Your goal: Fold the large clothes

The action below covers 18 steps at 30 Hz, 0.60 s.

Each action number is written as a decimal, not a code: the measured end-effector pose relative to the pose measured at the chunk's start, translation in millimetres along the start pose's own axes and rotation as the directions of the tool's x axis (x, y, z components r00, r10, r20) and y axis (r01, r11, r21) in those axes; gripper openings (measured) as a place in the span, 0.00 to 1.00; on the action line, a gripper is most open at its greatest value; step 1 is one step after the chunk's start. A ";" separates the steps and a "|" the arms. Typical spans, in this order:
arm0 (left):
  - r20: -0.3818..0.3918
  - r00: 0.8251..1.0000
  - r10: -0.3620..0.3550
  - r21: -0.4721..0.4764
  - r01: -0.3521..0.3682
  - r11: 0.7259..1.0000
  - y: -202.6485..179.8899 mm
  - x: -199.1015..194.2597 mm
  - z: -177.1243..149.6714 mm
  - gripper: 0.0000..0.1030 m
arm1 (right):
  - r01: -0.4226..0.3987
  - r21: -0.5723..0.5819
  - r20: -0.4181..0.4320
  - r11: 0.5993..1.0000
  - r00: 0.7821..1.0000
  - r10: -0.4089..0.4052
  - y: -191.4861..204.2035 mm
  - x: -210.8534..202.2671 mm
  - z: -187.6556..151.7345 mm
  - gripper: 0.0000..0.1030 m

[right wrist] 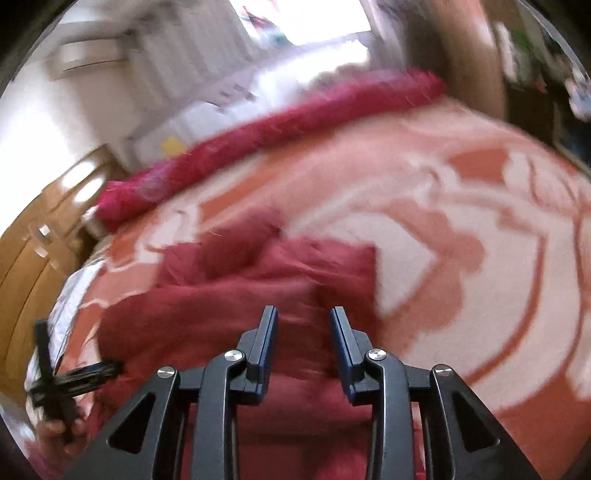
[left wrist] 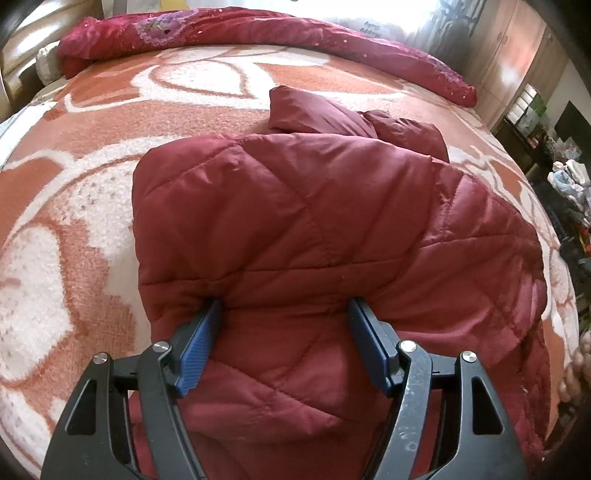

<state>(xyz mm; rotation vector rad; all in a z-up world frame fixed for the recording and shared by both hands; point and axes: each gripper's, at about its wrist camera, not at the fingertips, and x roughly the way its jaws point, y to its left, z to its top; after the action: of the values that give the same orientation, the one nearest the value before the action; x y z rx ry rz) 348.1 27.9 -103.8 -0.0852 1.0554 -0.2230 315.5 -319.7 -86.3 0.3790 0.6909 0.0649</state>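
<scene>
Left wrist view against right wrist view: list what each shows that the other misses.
Only the left wrist view shows the left tongs from behind, fingertips against the quilted maroon jacket, plus a cluttered room corner.

Only the right wrist view, blurred, shows the right tongs standing apart above the jacket, a hand holding the other tool, and wooden cupboards.

Both show the jacket, the orange-and-white blanket and the rolled red quilt.

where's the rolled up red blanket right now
In the left wrist view the rolled red blanket lies along the far edge of the bed, beyond the quilted maroon jacket and the orange-and-white bedspread.
</scene>
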 end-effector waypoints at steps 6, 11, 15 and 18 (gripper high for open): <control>-0.004 0.999 0.038 0.007 -0.038 0.999 -5.1 2.2 0.2 0.69 | -0.073 -0.197 -0.223 0.978 0.974 0.028 50.1 54.2 -15.8 0.39; 0.000 0.997 0.074 0.034 -0.074 0.997 -9.0 5.8 -2.4 0.70 | 0.053 -0.166 -0.272 0.985 0.957 -0.097 10.7 85.5 -32.1 0.39; 0.011 0.996 0.087 0.025 -0.087 0.996 -8.1 -7.7 -3.2 0.69 | 0.030 -0.110 -0.298 0.994 0.953 -0.062 -4.7 90.6 -31.1 0.39; 0.048 0.993 0.105 0.012 -0.105 0.994 -0.4 -26.3 -9.3 0.69 | 0.032 -0.110 -0.300 0.993 0.952 -0.064 -7.6 91.1 -32.3 0.39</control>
<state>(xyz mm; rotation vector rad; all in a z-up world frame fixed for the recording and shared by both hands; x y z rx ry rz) 327.5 33.7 -85.9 -0.0219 1.0084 -0.1328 364.8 -299.8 -167.4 0.2530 0.9965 0.1146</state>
